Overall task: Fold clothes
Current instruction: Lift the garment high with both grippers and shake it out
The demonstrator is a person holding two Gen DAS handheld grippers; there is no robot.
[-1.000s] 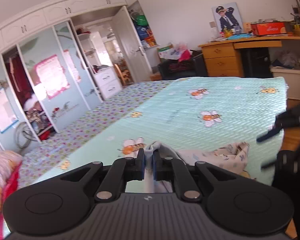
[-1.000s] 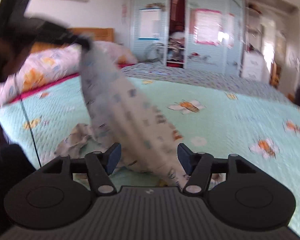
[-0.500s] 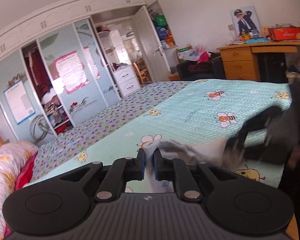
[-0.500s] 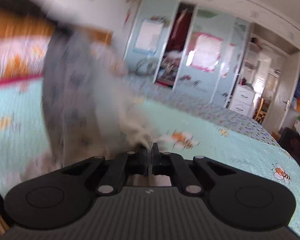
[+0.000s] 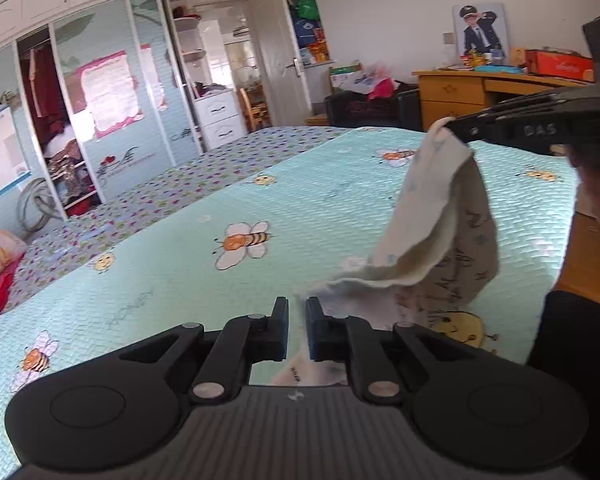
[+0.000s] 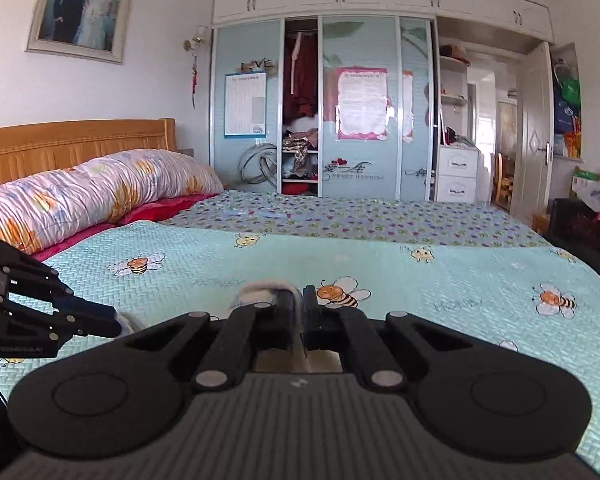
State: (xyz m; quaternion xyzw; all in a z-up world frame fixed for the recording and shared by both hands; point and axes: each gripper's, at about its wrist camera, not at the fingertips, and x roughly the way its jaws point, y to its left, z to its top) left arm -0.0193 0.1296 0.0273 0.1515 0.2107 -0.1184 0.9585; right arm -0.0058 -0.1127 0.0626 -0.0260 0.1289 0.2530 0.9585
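Both the left gripper [image 5: 297, 330] and the right gripper [image 6: 299, 320] are pinching edges of the light, limp garment [image 5: 432, 220], which is sagging between them over the bedspread [image 5: 300, 200]; its corners are offering the surest hold.

The right gripper [image 5: 446, 126] has clamped onto the small cream printed cotton garment [image 5: 432, 232] and lifted its corner toward one o'clock of the left gripper [image 5: 297, 320], off the mint bee-patterned quilted bedspread [image 5: 220, 264].
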